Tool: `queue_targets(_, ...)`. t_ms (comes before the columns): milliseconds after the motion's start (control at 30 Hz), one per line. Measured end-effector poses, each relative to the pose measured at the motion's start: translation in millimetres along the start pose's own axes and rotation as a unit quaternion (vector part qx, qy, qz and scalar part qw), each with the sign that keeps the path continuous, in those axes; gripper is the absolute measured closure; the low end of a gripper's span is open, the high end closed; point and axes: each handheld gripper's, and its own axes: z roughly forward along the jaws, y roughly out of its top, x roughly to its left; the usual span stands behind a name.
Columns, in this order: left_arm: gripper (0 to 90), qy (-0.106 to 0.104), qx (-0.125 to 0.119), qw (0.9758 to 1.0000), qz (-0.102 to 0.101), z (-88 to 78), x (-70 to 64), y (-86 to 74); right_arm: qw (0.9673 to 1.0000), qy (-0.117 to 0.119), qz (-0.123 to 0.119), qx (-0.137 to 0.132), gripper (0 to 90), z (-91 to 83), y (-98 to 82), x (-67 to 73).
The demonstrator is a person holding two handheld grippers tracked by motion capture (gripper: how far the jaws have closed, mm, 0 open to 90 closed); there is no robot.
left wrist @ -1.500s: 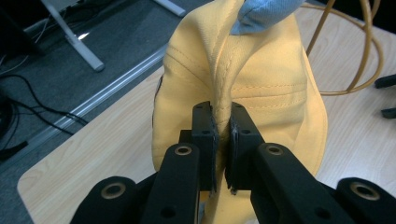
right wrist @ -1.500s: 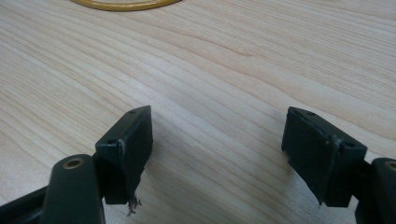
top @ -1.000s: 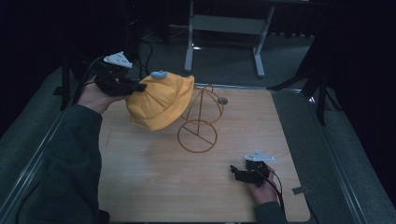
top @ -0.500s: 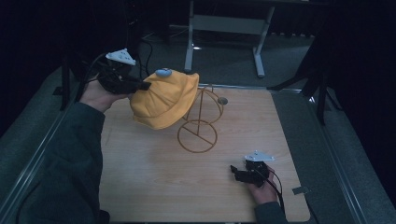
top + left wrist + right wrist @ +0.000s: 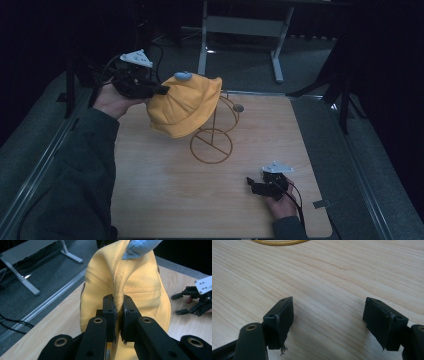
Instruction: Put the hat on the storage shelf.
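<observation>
Work in hand: a yellow cap (image 5: 185, 106) is carried over a wire stand (image 5: 212, 134) shaped like a bicycle, judged to be for hanging it there.
Left claw (image 5: 161, 90): clamped on a fold of the cap's fabric; in the left gripper view the two black pads pinch the seamed cloth (image 5: 119, 315) tight between them.
Cap position: in the air at the far left of the desk (image 5: 165, 200), its crown with the blue button (image 5: 182, 76) uppermost, hanging to the right of the left claw and draped against the upper part of the stand.
Stand: upright near the middle of the desk, its round base ring (image 5: 211, 145) lying flat, just near and right of the cap.
Key relation: the stand's top sits directly under and to the right of the cap, so the cap probably only needs lowering onto it; the left hand is by far the nearer.
Right claw (image 5: 254, 185): jaws wide apart and empty, resting low over bare wood at the near right, well apart from cap and stand.
</observation>
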Motion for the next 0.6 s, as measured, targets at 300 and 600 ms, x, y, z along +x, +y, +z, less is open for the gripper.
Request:
queue_targets(300, 83.8, 0.011, 0.011, 0.9999, 0.001, 34.7, -12.0, 21.0, 1.0000, 0.000, 0.000, 0.000, 24.6, -0.1, 0.0, 0.1)
queue_targets(600, 83.2, 0.028, 0.004, 0.9995, -0.014, 70.5, -31.2, 43.7, 1.0000, 0.000, 0.000, 0.000, 24.7, -0.1, 0.0, 0.1)
